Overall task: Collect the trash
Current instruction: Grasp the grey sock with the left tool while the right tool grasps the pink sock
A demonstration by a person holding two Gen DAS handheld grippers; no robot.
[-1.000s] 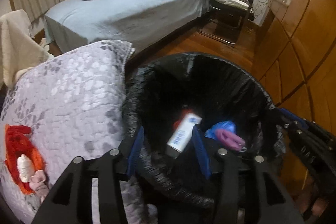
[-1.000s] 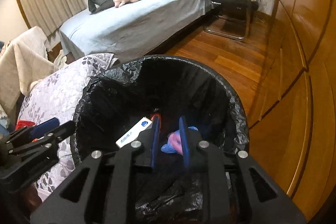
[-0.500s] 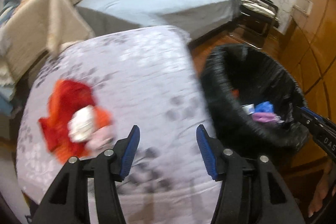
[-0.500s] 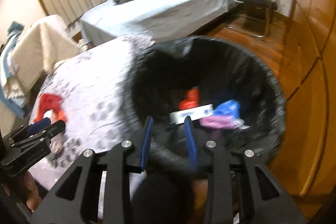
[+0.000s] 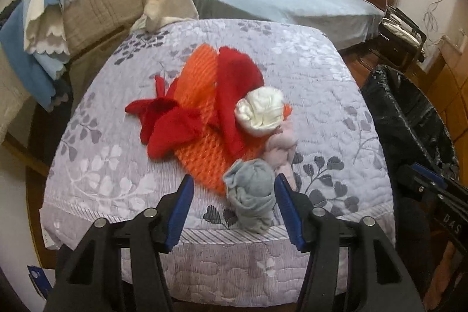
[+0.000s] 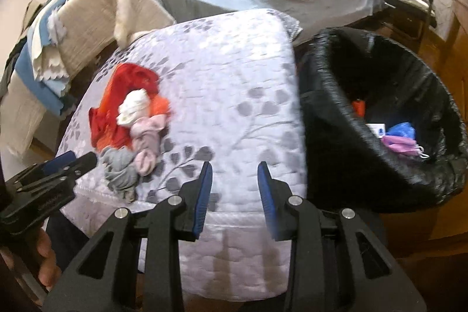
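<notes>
Lilac leaf-patterned quilt (image 5: pixel 307 84), black bin liner (image 6: pixel 336 119)

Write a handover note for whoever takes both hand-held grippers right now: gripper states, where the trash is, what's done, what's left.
Left hand-held gripper: open, empty, jaws framing the grey wad without pressing it; they have just been opening.
Right hand-held gripper: open, empty, over bare quilt; its jaws have just been opening too.
Done: white box, blue piece, purple piece and an orange item lie in the black-lined bin.
Left: the pile on the quilt: red cloth, orange mesh, white wad, pink wad, grey wad.
</notes>
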